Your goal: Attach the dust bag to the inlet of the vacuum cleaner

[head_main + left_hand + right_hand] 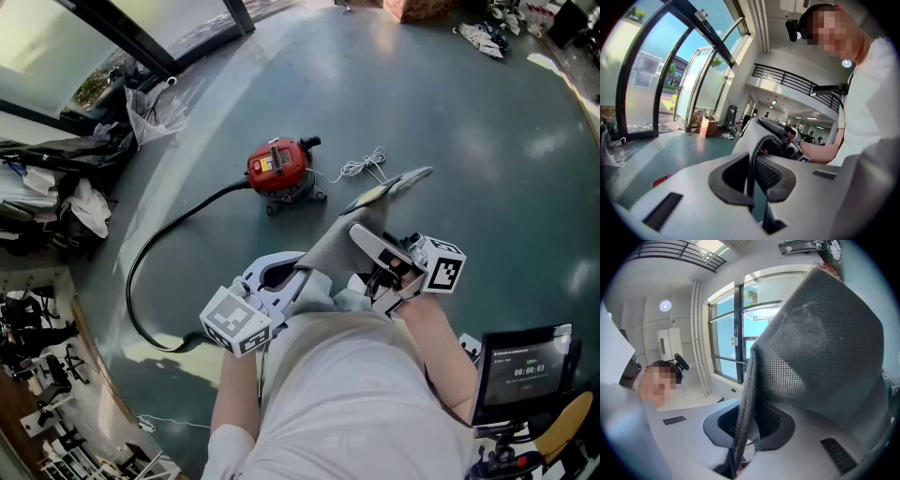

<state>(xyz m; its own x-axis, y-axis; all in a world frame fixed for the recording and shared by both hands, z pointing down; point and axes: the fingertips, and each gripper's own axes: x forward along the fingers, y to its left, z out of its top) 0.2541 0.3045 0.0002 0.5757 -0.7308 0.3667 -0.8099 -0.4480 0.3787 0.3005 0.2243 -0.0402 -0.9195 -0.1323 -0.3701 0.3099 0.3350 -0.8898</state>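
Between the jaws of the left gripper (757, 185) and the right gripper (740, 441) alike, a fold of the dust bag (342, 242) is clamped tight. Well beyond them stands the vacuum cleaner (278, 169). Such thin fabric may slip free on the way, skewing the bag's mouth at the inlet.

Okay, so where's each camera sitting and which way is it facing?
Head view: on the person's head, looking steeply down at the floor, the red vacuum cleaner and the dust bag; torso and both forearms show.
Left gripper view: on the left gripper, facing along its shut jaws toward glass doors; the right forearm and shirt show.
Right gripper view: on the right gripper, tilted up toward windows; the person's head shows.
Shared: all three show the dust bag, pinched by both grippers.
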